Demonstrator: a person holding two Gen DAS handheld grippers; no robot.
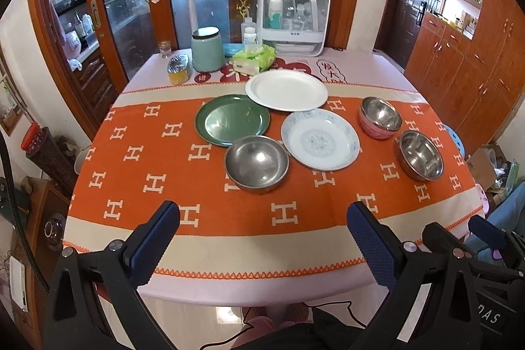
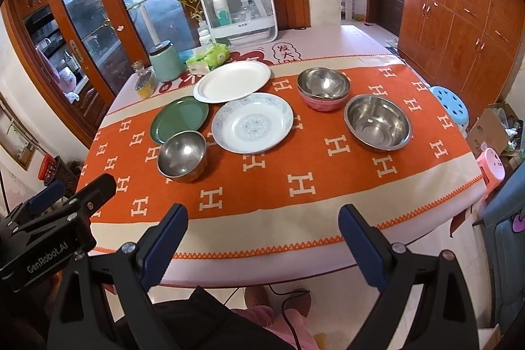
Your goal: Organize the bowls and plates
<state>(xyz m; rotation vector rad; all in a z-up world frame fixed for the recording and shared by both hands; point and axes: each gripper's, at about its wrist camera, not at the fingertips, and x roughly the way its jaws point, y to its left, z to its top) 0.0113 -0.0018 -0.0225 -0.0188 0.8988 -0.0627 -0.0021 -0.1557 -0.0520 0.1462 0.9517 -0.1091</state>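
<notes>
The left hand-held gripper (image 1: 262,227) hangs over the near edge of the table (image 1: 229,281), its jaws wide apart and holding nothing. The right hand-held gripper (image 2: 262,227) is beside it at the same edge, jaws also wide apart and empty.

On the orange cloth (image 1: 147,159) the dishes lie from left to right. The green plate (image 1: 232,119) is at about 11 o'clock from the cloth's centre. Just at its 5 o'clock stands a steel bowl (image 1: 256,163), whose rim overlaps the plate's edge. The white plate (image 1: 286,90) is at 12 o'clock, farther back, and its rim overlaps the green plate. The patterned plate (image 1: 320,140) lies near the centre, just beside the steel bowl and close under the white plate. At 2 o'clock a pink bowl (image 1: 380,117) holds a steel one inside it. At 3 o'clock, near it but apart, stands a second steel bowl (image 1: 421,154), empty.

Behind the plates, a mint jar (image 1: 207,50) and a tissue pack (image 1: 254,58) stand at the far side.
</notes>
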